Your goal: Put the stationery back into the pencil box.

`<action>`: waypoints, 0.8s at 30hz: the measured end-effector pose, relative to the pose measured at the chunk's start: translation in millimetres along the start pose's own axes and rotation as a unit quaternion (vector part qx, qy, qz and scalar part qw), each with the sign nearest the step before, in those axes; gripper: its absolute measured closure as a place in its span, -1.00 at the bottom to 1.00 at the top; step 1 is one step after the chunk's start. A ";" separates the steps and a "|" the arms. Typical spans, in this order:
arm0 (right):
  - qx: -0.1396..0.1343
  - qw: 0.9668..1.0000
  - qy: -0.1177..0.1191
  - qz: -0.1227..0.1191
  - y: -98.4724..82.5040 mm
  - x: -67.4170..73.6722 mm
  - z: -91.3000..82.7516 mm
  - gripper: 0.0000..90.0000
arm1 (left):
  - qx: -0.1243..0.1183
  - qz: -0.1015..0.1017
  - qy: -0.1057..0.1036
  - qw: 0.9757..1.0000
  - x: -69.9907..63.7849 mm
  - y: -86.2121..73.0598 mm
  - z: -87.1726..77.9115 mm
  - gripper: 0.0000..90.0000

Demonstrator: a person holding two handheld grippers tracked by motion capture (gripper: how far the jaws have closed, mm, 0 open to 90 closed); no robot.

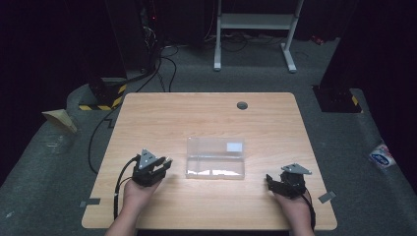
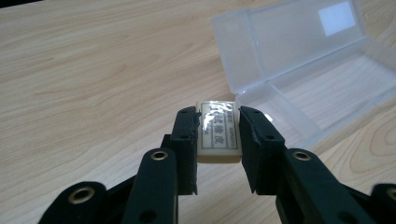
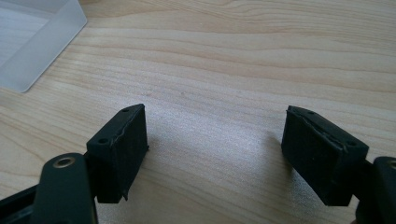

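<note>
Left gripper (image 2: 218, 133) clamped on a cream eraser (image 2: 217, 130) just left of the open clear plastic case (image 1: 215, 157) mid-table, right gripper (image 3: 215, 154) spread wide, empty, near right of the case, on the wooden table (image 1: 162, 118)

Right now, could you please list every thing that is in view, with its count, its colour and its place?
table: one, light wood, centre of the high view.
box: one, clear plastic, lid open, on the table between the two grippers.
eraser: one, cream with a printed label, between the left gripper's fingers.
round cap: one, grey, far edge of the table.
white frame: one, on the floor beyond the table.
left gripper: one, black, shut on the eraser.
right gripper: one, black, open over bare table.
</note>
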State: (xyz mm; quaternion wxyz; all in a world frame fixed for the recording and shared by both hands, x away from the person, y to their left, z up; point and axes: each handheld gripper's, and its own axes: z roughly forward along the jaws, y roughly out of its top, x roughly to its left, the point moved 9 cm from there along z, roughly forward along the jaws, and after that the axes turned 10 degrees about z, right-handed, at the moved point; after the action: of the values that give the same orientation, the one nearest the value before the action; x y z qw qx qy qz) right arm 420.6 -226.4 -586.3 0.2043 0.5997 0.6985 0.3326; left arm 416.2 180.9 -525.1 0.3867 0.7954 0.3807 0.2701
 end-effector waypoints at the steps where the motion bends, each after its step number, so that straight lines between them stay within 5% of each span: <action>1: 0.000 1.000 0.000 0.000 0.0 0.0 0.0 -0.50 | -0.003 0.000 0.000 1.000 -0.5 1.7 0.9 0.51; 8: 0.000 1.000 0.000 0.000 -0.1 0.1 -0.1 -0.50 | -0.010 -0.008 -0.012 1.000 -10.8 12.1 13.7 0.51; 24: -0.002 1.000 -0.002 0.001 0.2 -0.6 -0.2 -0.48 | -0.018 0.007 -0.037 0.999 -32.5 26.0 33.9 0.51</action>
State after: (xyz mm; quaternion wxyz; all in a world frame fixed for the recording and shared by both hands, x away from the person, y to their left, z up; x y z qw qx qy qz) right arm 420.7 -227.0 -586.1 0.2065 0.6007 0.6969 0.3329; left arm 432.7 129.9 -527.0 0.4129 0.8002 0.3556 0.2504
